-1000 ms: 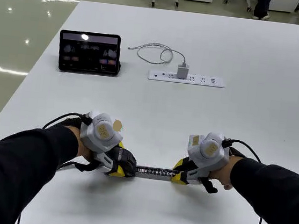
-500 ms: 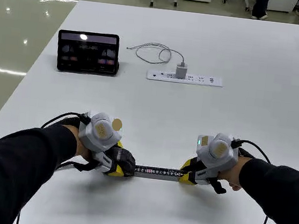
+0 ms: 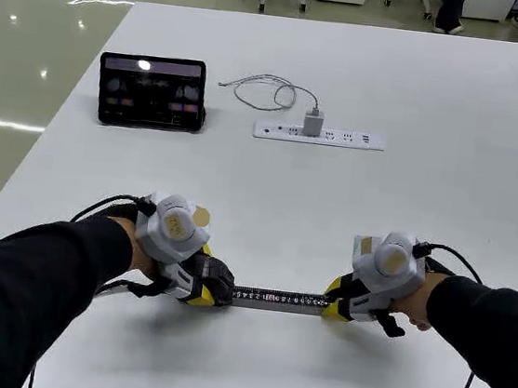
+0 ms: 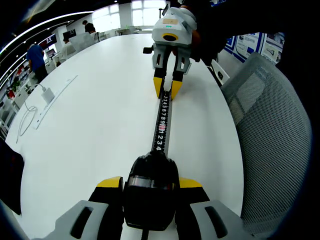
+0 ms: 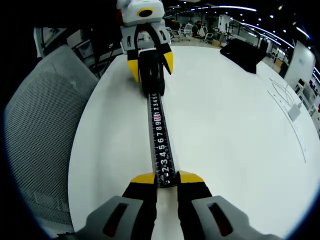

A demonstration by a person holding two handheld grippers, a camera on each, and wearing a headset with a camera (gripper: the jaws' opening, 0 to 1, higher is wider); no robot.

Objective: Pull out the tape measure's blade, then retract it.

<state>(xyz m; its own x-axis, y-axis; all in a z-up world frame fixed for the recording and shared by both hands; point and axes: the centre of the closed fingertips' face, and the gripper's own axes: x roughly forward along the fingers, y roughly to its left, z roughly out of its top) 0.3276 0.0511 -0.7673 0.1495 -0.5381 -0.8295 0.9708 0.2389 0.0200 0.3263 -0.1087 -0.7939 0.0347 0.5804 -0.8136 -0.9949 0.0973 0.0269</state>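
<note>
A black tape measure case (image 4: 151, 187) sits between the yellow-tipped jaws of my left gripper (image 4: 151, 184), which is shut on it near the table's front edge (image 3: 209, 282). Its dark numbered blade (image 3: 280, 298) runs flat along the table to my right gripper (image 3: 331, 306). In the right gripper view the right gripper (image 5: 163, 178) is shut on the blade's (image 5: 158, 135) end, with the case (image 5: 151, 70) and left gripper (image 5: 150, 64) straight ahead. The left gripper view shows the blade (image 4: 162, 122) stretching away to the right gripper (image 4: 167, 87).
A dark tablet (image 3: 152, 90) stands at the back left of the white table (image 3: 429, 176). A white power strip (image 3: 318, 135) with a plugged charger and coiled cable (image 3: 269, 89) lies behind the grippers. A grey mesh chair (image 4: 272, 145) is by the table's front edge.
My right gripper has moved further right with the blade's end, so more blade is out of the case. The left gripper and case have stayed put.
</note>
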